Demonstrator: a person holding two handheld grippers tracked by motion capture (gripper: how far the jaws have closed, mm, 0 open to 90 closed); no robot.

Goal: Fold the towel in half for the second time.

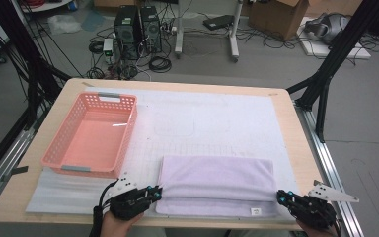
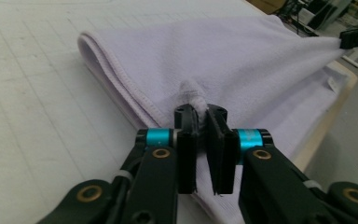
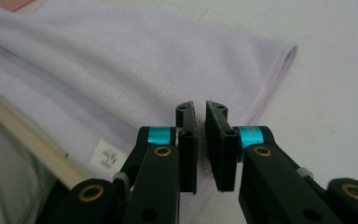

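A lilac towel [image 1: 216,180] lies folded on the white mat near the table's front edge, with a small label [image 1: 255,211] at its front right corner. My left gripper [image 1: 157,191] is at the towel's left end. In the left gripper view its jaws [image 2: 203,112] are pinched on a bunched bit of the towel [image 2: 214,60] edge. My right gripper [image 1: 280,196] is at the towel's right end. In the right gripper view its jaws [image 3: 200,109] stand almost together, with cloth of the towel [image 3: 121,70] between the pads. The left gripper view shows the right gripper [image 2: 356,38] far off with the towel drawn up to it.
A pink plastic basket [image 1: 59,133] with nothing in it stands on the left of the table. The white mat [image 1: 212,118] covers most of the wooden table [image 1: 15,192]. Beyond the table are computer towers, cables and boxes on the floor.
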